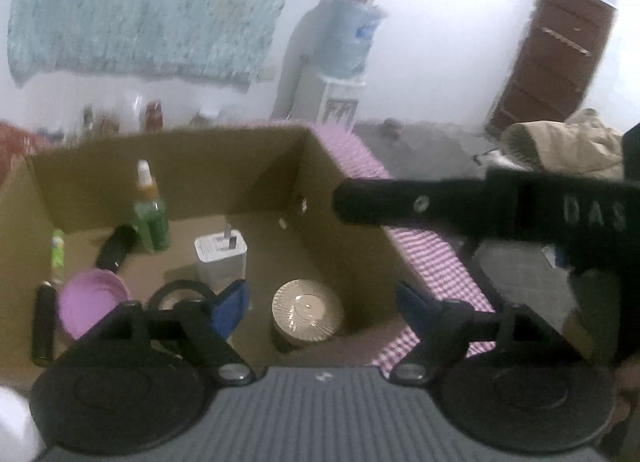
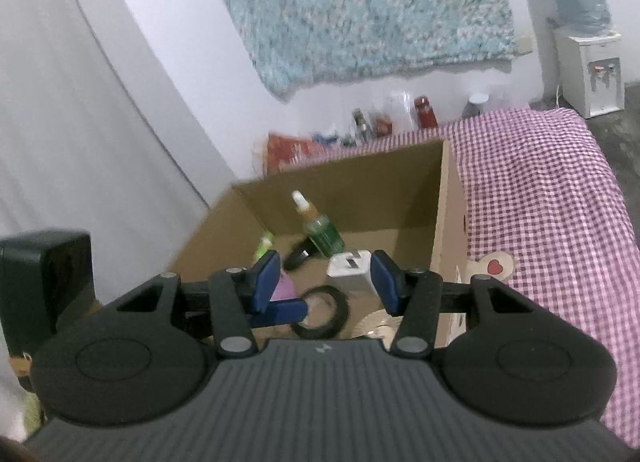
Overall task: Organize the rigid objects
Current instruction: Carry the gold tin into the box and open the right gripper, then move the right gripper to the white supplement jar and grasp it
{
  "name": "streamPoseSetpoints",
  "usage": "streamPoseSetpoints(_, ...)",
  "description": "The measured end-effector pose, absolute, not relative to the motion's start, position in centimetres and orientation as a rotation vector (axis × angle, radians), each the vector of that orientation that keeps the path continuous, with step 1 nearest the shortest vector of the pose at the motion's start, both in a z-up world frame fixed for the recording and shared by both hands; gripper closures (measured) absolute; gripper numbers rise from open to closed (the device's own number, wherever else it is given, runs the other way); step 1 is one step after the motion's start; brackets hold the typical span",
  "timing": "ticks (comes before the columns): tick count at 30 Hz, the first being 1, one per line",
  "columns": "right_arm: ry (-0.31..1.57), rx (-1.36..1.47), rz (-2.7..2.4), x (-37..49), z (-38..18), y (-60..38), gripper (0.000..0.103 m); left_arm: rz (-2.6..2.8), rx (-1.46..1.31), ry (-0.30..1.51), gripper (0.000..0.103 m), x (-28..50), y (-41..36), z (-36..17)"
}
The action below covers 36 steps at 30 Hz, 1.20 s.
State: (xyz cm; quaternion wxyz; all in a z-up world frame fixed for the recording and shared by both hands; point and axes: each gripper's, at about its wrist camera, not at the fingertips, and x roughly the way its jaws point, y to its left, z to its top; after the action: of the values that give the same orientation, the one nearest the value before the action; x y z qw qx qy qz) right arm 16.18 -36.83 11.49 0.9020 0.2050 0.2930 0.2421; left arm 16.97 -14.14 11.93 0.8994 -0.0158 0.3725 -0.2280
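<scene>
An open cardboard box [image 1: 240, 165] stands on a checked cloth. Inside it are a green dropper bottle [image 1: 150, 217], a white charger [image 1: 220, 258], a black tape roll [image 1: 180, 294], a purple lid [image 1: 90, 306], a gold-lidded jar [image 1: 307, 312] and a black cylinder [image 1: 44, 322]. My left gripper [image 1: 322, 296] hangs open over the box, with the jar below the gap and no pad touching it. My right gripper [image 2: 326, 282] is open above the box's near side with nothing between its fingers. The box [image 2: 444, 221], bottle [image 2: 322, 232], charger [image 2: 352, 268] and tape roll [image 2: 320, 314] show past it.
The pink-and-white checked cloth [image 2: 540, 189] covers the surface to the right of the box. Bottles and a red packet [image 2: 292, 151] line the wall behind. A water dispenser [image 2: 588, 69] stands at the far right. The right gripper's black body [image 1: 460, 207] crosses over the box's right wall.
</scene>
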Motion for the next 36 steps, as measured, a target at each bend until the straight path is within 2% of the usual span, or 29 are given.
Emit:
streamPoseSetpoints(4, 0.537, 0.52, 0.496, 12.6, 12.3, -38.6, 0.046, -0.525, -0.02, 0.741, 0.012, 13.1, -12.6, 13.7)
streamPoseSetpoints(8, 0.506, 0.578, 0.491, 9.5, 12.0, -39.5, 0.027, -0.525, 0.003, 0.698, 0.007, 9.4, -10.4, 14.7)
streamPoseSetpoints(13, 0.542, 0.596, 0.499, 7.6, 10.7, -38.5, 0.018, -0.477, -0.017, 0.66, 0.005, 6.3, -6.9, 15.2)
streamPoseSetpoints(15, 0.563, 0.591, 0.51, 7.3, 10.3, -37.3, 0.011, -0.428, -0.004, 0.635, 0.005, 5.3, -5.7, 15.1)
streamPoseSetpoints(23, 0.674, 0.525, 0.599, 8.0, 10.2, -30.6, 0.01, -0.271, 0.071, 0.571, 0.004, 4.1, -2.6, 14.0)
streamPoseSetpoints(31, 0.753, 0.508, 0.676, 10.9, 10.3, -24.1, 0.01, -0.153, 0.092, 0.595, 0.004, 6.3, -0.2, 11.8)
streamPoseSetpoints(36, 0.806, 0.514, 0.695, 12.9, 9.5, -21.1, 0.016, -0.142, 0.072, 0.623, 0.01, 8.4, 0.5, 10.3)
